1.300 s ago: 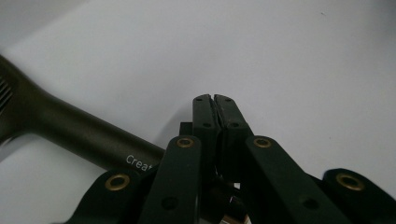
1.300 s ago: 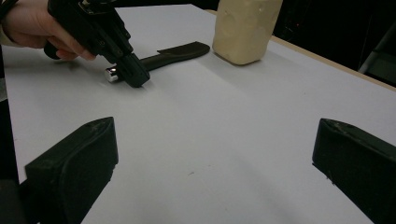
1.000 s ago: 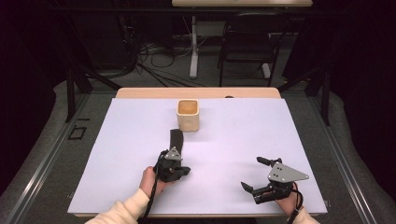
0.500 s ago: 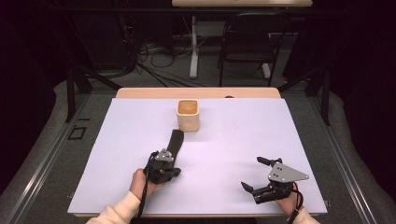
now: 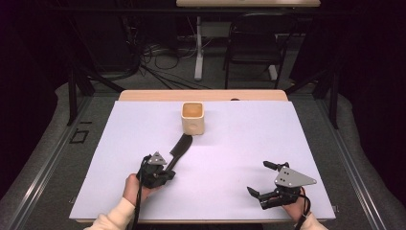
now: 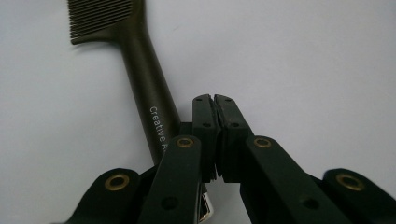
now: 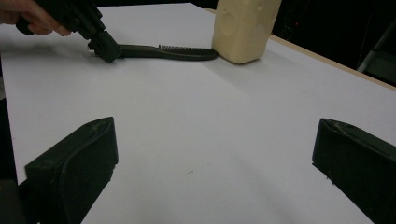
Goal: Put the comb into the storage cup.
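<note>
— Where are we with the comb?

— We have it by the tail of its handle: the left gripper has its fingers pressed narrow, nearly together, and in the right gripper view we see them clamped on the handle's end. In its own view the handle runs under the left finger, so we judge the hold from the other camera. The comb lies flat on the surface, around its middle and a little toward the left edge, teeth end just beside the cream cup, maybe touching it.

— And our other hand?

— The right gripper rests near the front right corner, fingers wide, holding nothing.

— So which step is this?

— We read it as dragging or lifting the comb, likely in relation to the cup. Next we need to raise the handle without letting the thin end slip, and keep the teeth from nudging the cup over.

— How does the comb look?

— Dark brown-black, slim, a long tapering handle with pale lettering, fine close teeth on one side.
</note>
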Motion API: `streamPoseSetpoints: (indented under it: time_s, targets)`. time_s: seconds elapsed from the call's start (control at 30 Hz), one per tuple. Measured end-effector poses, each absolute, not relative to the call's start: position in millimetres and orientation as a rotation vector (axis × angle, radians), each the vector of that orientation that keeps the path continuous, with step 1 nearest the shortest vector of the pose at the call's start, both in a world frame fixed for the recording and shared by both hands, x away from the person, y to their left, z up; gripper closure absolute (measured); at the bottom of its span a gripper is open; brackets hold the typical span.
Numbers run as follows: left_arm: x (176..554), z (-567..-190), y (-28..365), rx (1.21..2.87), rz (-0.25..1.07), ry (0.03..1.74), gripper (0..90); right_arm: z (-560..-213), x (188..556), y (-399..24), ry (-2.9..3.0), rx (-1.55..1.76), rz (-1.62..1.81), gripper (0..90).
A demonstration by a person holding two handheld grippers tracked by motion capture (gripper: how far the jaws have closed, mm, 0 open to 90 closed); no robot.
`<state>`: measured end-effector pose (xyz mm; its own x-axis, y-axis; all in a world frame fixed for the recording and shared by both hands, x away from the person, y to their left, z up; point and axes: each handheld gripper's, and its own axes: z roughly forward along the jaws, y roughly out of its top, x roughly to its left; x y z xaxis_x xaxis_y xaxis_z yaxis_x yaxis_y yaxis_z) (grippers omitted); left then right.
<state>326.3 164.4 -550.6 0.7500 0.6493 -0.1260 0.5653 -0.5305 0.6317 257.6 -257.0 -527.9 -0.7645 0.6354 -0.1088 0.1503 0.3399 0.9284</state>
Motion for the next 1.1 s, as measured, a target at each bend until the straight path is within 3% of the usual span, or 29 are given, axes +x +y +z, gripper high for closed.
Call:
streamPoseSetpoints:
  time_s: [0.8,0.93,1.0,1.1]
  targets:
    - [332,-549,184,2.263,0.209,0.941,88.8,-528,258,-257,2.158,0.686,1.416,0.0]
    - [329,-547,181,2.268,0.206,0.905,84.0,-528,258,-257,2.159,0.685,1.416,0.0]
    - [327,-543,178,2.264,0.195,0.875,74.6,-528,258,-257,2.159,0.685,1.415,0.0]
    - [326,-542,176,2.259,0.197,0.85,68.5,-528,258,-257,2.159,0.684,1.415,0.0]
